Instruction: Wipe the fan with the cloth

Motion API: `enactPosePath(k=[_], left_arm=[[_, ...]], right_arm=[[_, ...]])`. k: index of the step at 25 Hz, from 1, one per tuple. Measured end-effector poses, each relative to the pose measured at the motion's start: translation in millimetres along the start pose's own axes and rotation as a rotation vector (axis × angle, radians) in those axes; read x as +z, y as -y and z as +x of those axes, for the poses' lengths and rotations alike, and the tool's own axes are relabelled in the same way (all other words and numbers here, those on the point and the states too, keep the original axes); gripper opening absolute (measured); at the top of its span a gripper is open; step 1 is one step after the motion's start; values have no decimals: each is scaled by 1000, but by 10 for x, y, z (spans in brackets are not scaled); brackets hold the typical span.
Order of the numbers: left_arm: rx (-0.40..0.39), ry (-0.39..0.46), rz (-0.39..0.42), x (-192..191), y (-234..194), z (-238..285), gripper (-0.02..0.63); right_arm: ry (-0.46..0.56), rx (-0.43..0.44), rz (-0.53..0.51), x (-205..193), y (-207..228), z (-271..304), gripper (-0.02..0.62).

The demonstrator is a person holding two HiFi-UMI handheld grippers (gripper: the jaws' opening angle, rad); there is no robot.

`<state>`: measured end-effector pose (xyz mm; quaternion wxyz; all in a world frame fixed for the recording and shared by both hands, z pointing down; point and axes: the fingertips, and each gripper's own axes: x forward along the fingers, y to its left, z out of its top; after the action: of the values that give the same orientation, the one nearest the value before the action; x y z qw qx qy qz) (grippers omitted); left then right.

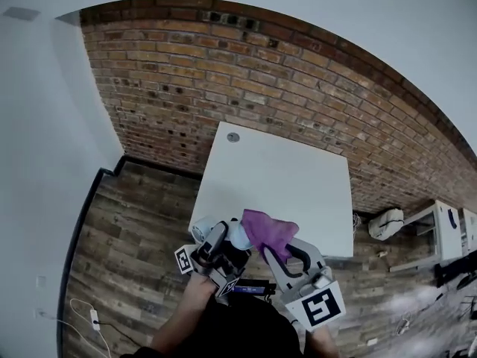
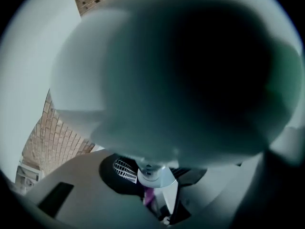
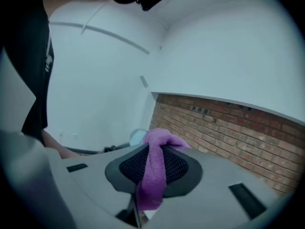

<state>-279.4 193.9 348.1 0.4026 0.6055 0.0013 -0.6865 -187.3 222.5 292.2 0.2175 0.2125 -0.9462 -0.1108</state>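
Seen from the head view, the white square worktop (image 1: 283, 174) fills the middle. A red brick wall (image 1: 223, 73) runs behind it from 10 to 3 o'clock, and dark wood plank flooring (image 1: 134, 237) lies at 8 o'clock. A small round grey cap (image 1: 233, 136) sits in the worktop's far-left corner, at 12 o'clock from the grippers. Both grippers are bunched at 6 o'clock, over the worktop's near edge and close to the person's body.

The left gripper (image 1: 221, 243) has its fingers clenched on the small pale blue-white plastic fan (image 1: 238, 236), holding it above the near edge of the worktop. In the left gripper view the fan's rounded body (image 2: 181, 80) sits so close that it blurs and covers most of the picture. At 6 o'clock a narrow neck with a pale round disc sits between the left gripper's (image 2: 152, 187) grey fingers. A sliver of purple shows just below it.

The right gripper (image 1: 274, 250), with its marker cube (image 1: 320, 308) at 5 o'clock, has its fingers pinched on the purple terry cloth (image 1: 268, 230). The cloth bunches up at the fingertips just beside the fan, at the fan's 3 o'clock. Whether they touch cannot be told. In the right gripper view the cloth (image 3: 159, 140) drapes over the black mesh pad and runs down between the closed fingers of the right gripper (image 3: 153, 175). A bit of the pale fan (image 3: 137, 136) peeks out at the cloth's 9 o'clock.
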Motion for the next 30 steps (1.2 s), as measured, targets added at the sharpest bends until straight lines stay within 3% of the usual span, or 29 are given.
enactPosePath(k=[2, 5, 9, 13, 15, 18, 21, 25, 30], left_arm=[[0, -15, 18, 1, 17, 62, 163], [-8, -13, 20, -27, 34, 140, 163], [-7, -11, 27, 4, 4, 127, 163], [-15, -38, 27, -68, 15, 70, 163], [-8, -53, 31, -86, 8, 66, 162], [10, -57, 21, -107, -42, 50, 163], [10, -40, -9, -141, -79, 38, 161], [5, -41, -15, -159, -90, 33, 161], [-4, -62, 12, -190, -42, 12, 161]], right_arm=[[14, 86, -11, 147, -244, 58, 66], [49, 117, -45, 259, -390, 206, 66], [62, 155, 58, 116, -257, 226, 66], [-45, 14, 143, -266, 182, 200, 66], [-30, -43, 176, -243, 330, 129, 66], [94, 17, 128, 143, 122, 32, 65], [22, 81, 27, 147, -280, 131, 65], [27, 22, 32, 57, -214, 217, 66], [-82, -112, 93, -433, 338, 167, 66]])
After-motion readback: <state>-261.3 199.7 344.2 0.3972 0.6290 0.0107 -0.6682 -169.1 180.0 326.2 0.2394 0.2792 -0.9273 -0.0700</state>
